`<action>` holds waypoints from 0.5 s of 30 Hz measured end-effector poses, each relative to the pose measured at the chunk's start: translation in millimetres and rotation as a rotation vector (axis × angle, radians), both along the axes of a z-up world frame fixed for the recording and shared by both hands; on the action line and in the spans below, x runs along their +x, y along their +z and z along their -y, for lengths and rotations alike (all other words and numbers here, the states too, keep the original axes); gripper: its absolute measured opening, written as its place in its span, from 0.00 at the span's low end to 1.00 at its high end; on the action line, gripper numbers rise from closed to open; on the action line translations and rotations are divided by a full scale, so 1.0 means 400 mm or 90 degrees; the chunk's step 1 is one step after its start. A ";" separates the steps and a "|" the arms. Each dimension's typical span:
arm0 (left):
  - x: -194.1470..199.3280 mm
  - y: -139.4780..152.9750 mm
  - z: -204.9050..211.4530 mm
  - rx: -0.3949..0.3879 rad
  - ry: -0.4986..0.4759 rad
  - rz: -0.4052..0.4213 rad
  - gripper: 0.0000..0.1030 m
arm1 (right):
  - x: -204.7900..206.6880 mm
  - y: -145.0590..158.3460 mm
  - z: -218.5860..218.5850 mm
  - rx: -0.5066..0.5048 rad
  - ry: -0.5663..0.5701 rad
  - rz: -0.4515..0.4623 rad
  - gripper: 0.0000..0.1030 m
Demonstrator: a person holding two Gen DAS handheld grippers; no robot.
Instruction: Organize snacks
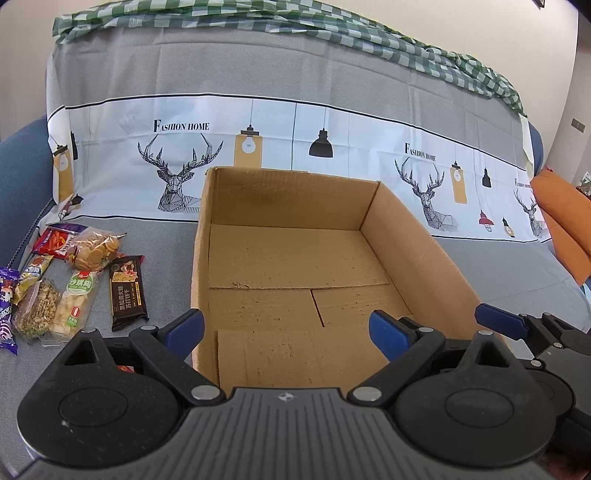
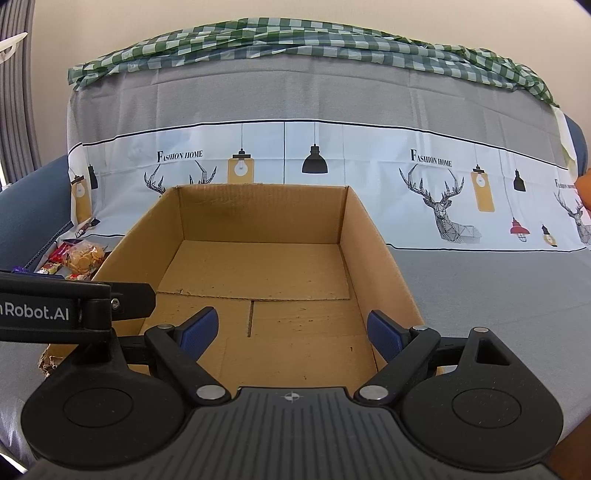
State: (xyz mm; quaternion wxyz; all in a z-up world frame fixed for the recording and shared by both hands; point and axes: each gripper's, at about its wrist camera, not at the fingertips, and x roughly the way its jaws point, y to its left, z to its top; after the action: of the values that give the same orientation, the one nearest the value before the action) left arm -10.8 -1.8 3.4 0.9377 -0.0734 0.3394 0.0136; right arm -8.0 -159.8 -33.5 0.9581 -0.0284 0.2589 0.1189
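Observation:
An open cardboard box [image 1: 417, 254] stands on the grey sofa seat; nothing lies in it. It also fills the middle of the right wrist view [image 2: 373, 258]. Several snack packets lie left of the box: a dark cracker bar [image 1: 127, 291], a clear bag of round biscuits [image 1: 94, 249], a white-green packet [image 1: 72, 310], a seed bar [image 1: 37, 314]. The biscuit bag shows in the right wrist view [image 2: 85, 258]. My left gripper [image 1: 286, 330] is open and empty at the box's near left corner. My right gripper [image 2: 291, 330] is open and empty over the box's near edge.
The sofa back carries a deer-print cover [image 1: 258, 147] and a green checked cloth [image 1: 369, 33] on top. An orange cushion [image 1: 565, 221] lies at the far right. The right gripper's fingers [image 1: 498, 323] show in the left wrist view; the left gripper's body [image 2: 55, 306] crosses the right view.

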 end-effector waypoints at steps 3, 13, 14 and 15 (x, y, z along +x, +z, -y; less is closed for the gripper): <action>0.000 0.000 0.000 -0.001 0.000 0.000 0.95 | 0.001 0.000 0.000 0.001 0.000 0.000 0.86; 0.000 0.000 0.002 0.000 0.001 -0.001 0.95 | -0.002 -0.001 -0.002 0.000 0.001 0.000 0.86; 0.000 0.000 0.002 0.000 0.001 -0.002 0.95 | -0.003 -0.001 -0.004 0.000 0.001 0.001 0.86; 0.001 0.001 0.004 0.000 0.001 0.000 0.95 | -0.003 -0.002 -0.005 0.000 0.000 0.002 0.86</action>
State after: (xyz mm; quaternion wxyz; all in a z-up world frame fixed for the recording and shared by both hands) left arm -10.5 -3.2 3.8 0.9376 -0.0732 0.3396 0.0145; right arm -9.3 -157.8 -34.2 0.9584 -0.0283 0.2577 0.1193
